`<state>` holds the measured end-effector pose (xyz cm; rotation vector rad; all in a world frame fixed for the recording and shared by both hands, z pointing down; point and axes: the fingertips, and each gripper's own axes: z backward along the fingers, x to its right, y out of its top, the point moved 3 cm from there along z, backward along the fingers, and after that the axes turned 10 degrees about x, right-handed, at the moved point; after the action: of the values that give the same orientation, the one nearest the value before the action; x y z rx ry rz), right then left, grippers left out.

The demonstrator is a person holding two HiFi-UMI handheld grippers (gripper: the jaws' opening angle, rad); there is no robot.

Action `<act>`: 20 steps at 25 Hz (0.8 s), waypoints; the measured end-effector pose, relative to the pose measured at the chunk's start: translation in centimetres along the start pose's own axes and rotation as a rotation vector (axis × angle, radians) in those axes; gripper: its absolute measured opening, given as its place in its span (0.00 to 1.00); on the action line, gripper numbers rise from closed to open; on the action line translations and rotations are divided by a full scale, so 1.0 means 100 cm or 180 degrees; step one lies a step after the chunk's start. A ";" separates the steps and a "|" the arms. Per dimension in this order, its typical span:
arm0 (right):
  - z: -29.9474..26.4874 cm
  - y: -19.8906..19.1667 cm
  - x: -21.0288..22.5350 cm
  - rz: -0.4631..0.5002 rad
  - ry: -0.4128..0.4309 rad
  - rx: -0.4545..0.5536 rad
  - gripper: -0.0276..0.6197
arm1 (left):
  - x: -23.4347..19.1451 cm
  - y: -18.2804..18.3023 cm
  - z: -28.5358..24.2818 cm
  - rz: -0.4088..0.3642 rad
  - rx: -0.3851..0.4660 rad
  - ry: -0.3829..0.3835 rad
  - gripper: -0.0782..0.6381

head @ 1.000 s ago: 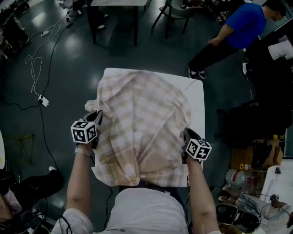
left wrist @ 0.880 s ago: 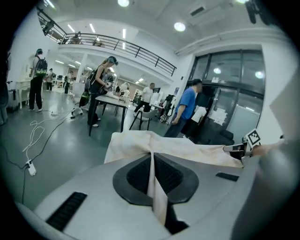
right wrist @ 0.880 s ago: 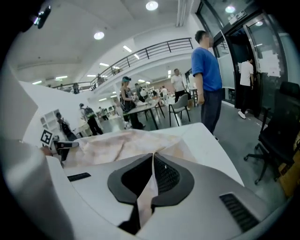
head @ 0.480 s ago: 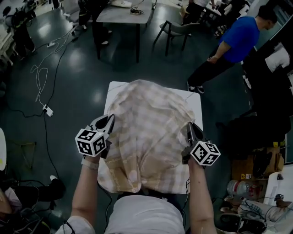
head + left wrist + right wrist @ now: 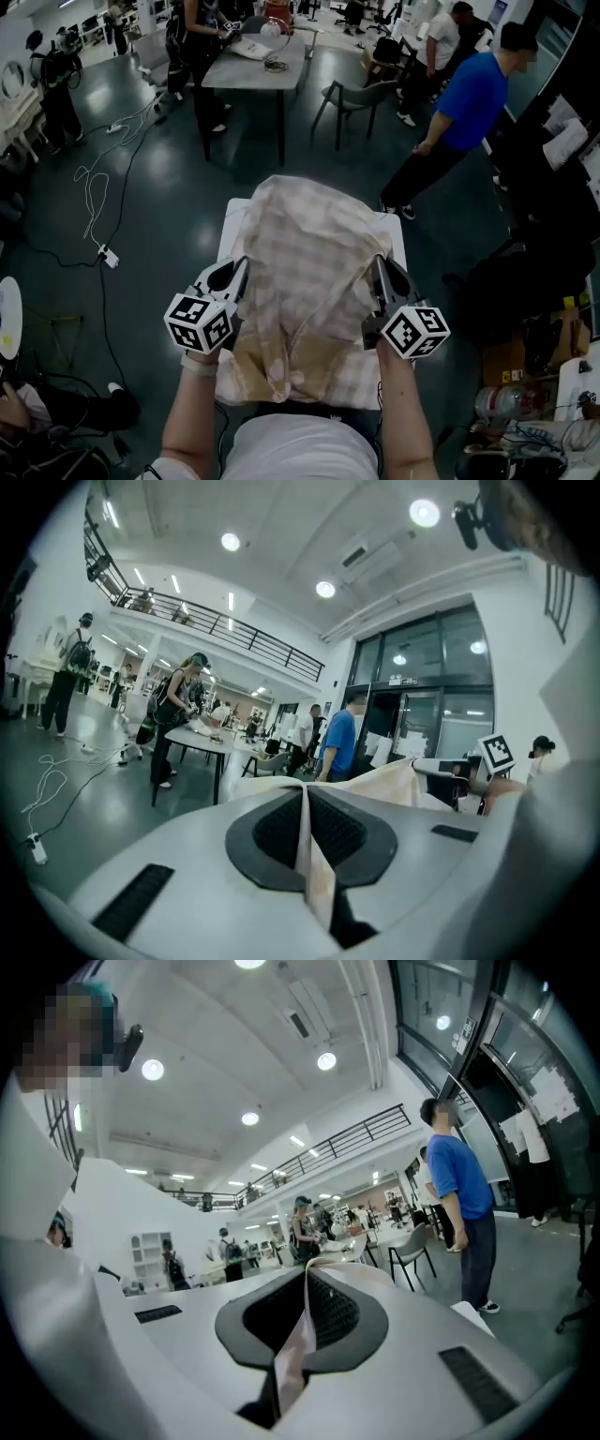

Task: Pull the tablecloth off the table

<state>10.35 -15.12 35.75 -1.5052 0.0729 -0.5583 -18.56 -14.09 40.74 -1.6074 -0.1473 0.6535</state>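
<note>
Checked beige-and-white tablecloth (image 5: pixel 314 253): bunched into a raised hump, held up off most of the small white table (image 5: pixel 229 225), near hem hanging down in front of the person's torso. Only a left strip and a far right corner of the tabletop showing beside the cloth.

At the cloth's left edge, left gripper (image 5: pixel 234 270) clenched on the fabric. In the left gripper view, a thin fold pinched flat between the dark pads, the rest of the cloth running off to the right. At the right edge, right gripper (image 5: pixel 379 274) clamped likewise, a narrow fold squeezed between its pads in the right gripper view. Both held at about the same height, pointing away from the body, cloth sagging between them. One marker cube (image 5: pixel 200 323) at the back of each, nearest the wrist.

Around the table: dark glossy floor (image 5: pixel 159 159), white cable (image 5: pixel 98 183) looping to a power strip (image 5: pixel 110 257) at left. Further off: grey chair (image 5: pixel 361 94), long grey table (image 5: pixel 258 61) with people standing by it, person in a blue shirt (image 5: pixel 469 103) standing to the right.
</note>
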 end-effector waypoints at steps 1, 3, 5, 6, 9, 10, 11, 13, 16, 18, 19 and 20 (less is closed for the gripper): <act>0.005 0.008 -0.004 0.0002 0.0045 0.0056 0.09 | 0.008 0.006 0.005 -0.0011 0.0058 -0.0004 0.13; 0.017 0.024 -0.011 0.0006 0.0131 0.0157 0.09 | 0.025 0.017 0.016 -0.0034 0.0156 0.0002 0.13; 0.031 0.038 -0.016 -0.0005 0.0213 0.0247 0.09 | 0.043 0.027 0.027 -0.0111 0.0222 0.0020 0.13; 0.039 0.044 -0.019 -0.0013 0.0255 0.0290 0.09 | 0.053 0.033 0.032 -0.0161 0.0254 0.0030 0.13; 0.066 0.066 -0.031 -0.0011 0.0383 0.0422 0.09 | 0.089 0.052 0.051 -0.0264 0.0398 0.0026 0.13; 0.076 0.075 -0.034 -0.0003 0.0424 0.0469 0.09 | 0.102 0.058 0.058 -0.0290 0.0455 0.0011 0.13; 0.086 0.083 -0.037 0.0004 0.0465 0.0520 0.09 | 0.116 0.064 0.065 -0.0325 0.0509 -0.0009 0.13; 0.107 0.102 -0.041 0.0021 0.0555 0.0642 0.09 | 0.146 0.076 0.080 -0.0436 0.0614 -0.0059 0.13; 0.139 0.130 -0.051 0.0111 0.0711 0.0813 0.09 | 0.190 0.092 0.100 -0.0603 0.0779 -0.0143 0.13; 0.165 0.145 -0.059 0.0171 0.0810 0.0904 0.09 | 0.219 0.099 0.117 -0.0653 0.0883 -0.0219 0.13; 0.179 0.152 -0.063 0.0183 0.0852 0.0948 0.09 | 0.234 0.102 0.126 -0.0671 0.0929 -0.0265 0.13; 0.194 0.158 -0.067 0.0184 0.0890 0.0994 0.09 | 0.250 0.104 0.136 -0.0691 0.0971 -0.0312 0.13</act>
<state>16.74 4.79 20.46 -1.1124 0.2349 -0.6968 -7.46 7.65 22.82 -1.2466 -0.2768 0.5564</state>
